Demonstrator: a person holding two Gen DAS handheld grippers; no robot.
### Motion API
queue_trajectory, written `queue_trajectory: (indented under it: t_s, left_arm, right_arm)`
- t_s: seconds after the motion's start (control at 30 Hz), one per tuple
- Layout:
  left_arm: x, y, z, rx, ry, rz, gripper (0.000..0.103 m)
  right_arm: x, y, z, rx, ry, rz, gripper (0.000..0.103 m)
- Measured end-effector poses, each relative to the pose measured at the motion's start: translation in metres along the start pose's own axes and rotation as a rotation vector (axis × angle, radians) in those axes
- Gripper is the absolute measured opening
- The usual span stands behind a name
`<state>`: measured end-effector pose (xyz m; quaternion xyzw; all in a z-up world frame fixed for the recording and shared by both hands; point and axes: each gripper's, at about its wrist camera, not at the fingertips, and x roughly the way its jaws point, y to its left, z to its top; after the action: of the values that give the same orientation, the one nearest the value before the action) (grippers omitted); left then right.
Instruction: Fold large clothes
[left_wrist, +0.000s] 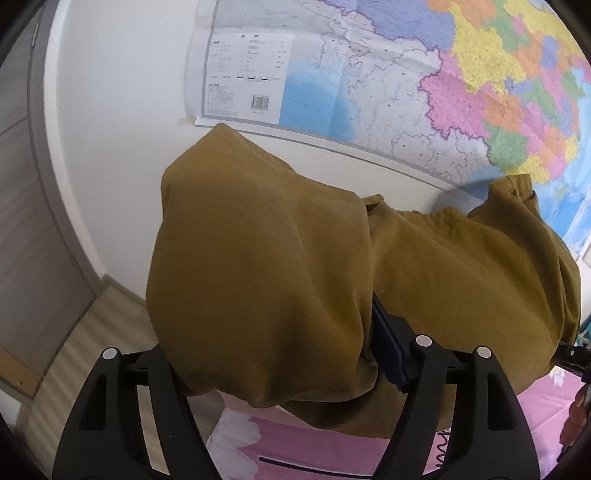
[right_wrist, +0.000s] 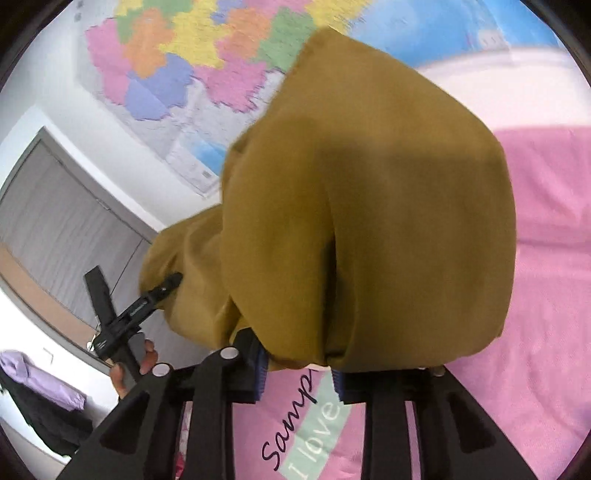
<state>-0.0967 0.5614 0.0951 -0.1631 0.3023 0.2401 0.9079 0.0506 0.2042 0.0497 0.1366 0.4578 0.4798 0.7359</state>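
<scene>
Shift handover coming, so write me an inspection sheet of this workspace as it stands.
Surface: pink bedsheet with printed lettering.
Job's things: mustard garment, lifted off the sheet, draped over both grippers.
Clutter: purple and black clothes at far left.
Grippers: left hand-held gripper and right hand-held gripper each largely hidden by cloth; jaw state unclear.
Cables: nothing seen.
Surroundings: wall map, grey door, wood floor.
</scene>
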Motion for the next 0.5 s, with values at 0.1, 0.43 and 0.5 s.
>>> queue_trajectory:
  t_s: [0.1, 0.43, 0.5]
  left_arm:
    - [-0.003, 0.001, -0.003, -0.01, -0.009, -0.011, 0.073]
    - [-0.022, -0.001, -0.007, -0.05, -0.026, 0.027, 0.076]
    - [-0.026, -0.003, -0.008, -0.032, -0.039, 0.034, 0.076]
  right_arm:
    - [0.009, 0.001, 0.005, -0.025, 0.006, -0.022, 0.035]
    - [-0.001, 0.042, -0.006, -0.267, 0.006, -0.176, 0.052]
    - [-0.005, 0.046, -0.01, -0.308, -0.001, -0.196, 0.052]
